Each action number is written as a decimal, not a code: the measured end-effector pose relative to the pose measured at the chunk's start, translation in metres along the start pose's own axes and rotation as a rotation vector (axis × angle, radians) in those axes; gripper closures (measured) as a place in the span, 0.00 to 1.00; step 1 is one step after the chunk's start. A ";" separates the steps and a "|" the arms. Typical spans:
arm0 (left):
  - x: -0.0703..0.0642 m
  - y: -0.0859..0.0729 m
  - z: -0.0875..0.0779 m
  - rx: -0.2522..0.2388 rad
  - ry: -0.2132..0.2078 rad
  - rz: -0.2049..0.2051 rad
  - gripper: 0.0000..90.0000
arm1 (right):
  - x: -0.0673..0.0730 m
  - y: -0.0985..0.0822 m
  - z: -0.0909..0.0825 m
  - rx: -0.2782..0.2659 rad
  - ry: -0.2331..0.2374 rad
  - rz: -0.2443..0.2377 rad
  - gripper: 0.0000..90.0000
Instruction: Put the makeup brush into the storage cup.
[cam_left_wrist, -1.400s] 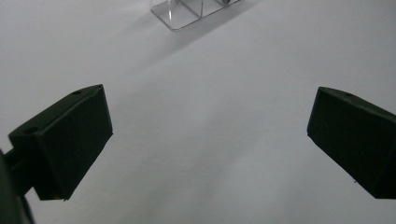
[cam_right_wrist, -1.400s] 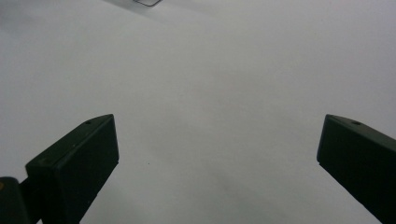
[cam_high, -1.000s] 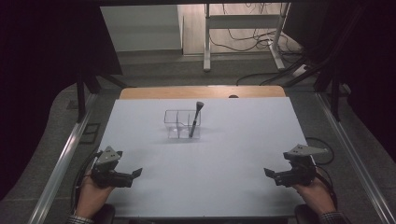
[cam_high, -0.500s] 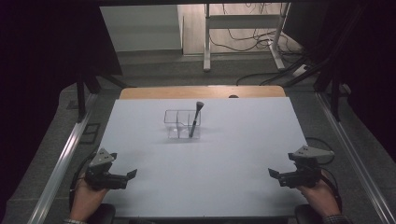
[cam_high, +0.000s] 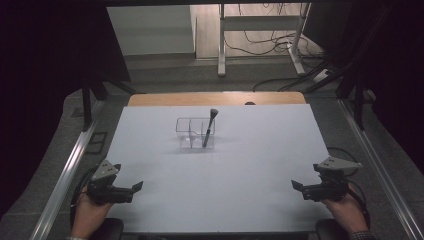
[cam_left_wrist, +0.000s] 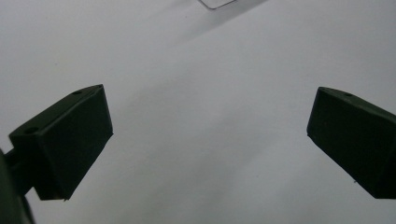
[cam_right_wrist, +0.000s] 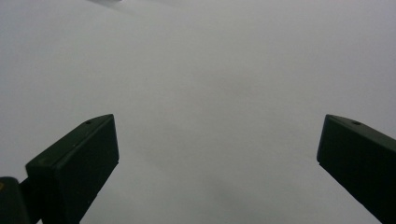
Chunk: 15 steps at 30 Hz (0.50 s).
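Note:
A clear plastic organiser (cam_high: 194, 131) with several compartments stands at the middle of the white table (cam_high: 250, 165). A dark makeup brush (cam_high: 209, 127) leans upright in its right compartment, bristle head up. My left gripper (cam_high: 134, 189) is held at the table's near left corner, open, nothing between its jaws. My right gripper (cam_high: 296, 187) sits at the near right corner, also open and holding nothing. In the left gripper view the jaws stand wide apart over bare table, with a corner of the organiser (cam_left_wrist: 215, 3) at the top edge. The right gripper view has wide jaws over bare white surface (cam_right_wrist: 210, 93).
A wooden strip (cam_high: 215, 98) borders the table's far edge. Metal rails (cam_high: 70, 170) run along both sides. Behind the table are desk legs (cam_high: 221, 45) and cables on the floor. Black curtains hang left and right.
Both hands have drawn back toward the near edge and slightly outward, the left one to the left, the right one to the right. Organiser and brush have not moved.

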<state>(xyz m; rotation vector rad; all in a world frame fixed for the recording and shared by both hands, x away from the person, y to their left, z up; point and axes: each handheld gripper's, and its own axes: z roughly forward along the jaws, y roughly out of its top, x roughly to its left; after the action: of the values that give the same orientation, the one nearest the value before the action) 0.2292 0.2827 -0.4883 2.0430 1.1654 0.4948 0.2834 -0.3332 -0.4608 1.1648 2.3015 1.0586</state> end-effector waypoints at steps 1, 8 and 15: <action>0.001 -0.001 0.000 0.001 0.003 -0.003 0.01 | -0.001 0.000 0.000 0.002 -0.002 0.004 0.00; 0.006 -0.008 -0.002 0.025 0.019 -0.014 0.01 | -0.005 -0.003 -0.004 0.000 -0.014 0.013 0.00; 0.007 -0.009 -0.003 0.028 0.016 -0.018 0.01 | -0.010 -0.008 -0.005 0.025 -0.033 0.019 0.00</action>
<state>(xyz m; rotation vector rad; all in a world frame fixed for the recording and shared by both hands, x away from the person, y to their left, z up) 0.2257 0.2932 -0.4933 2.0538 1.2049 0.4897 0.2821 -0.3466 -0.4639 1.2063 2.2891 1.0128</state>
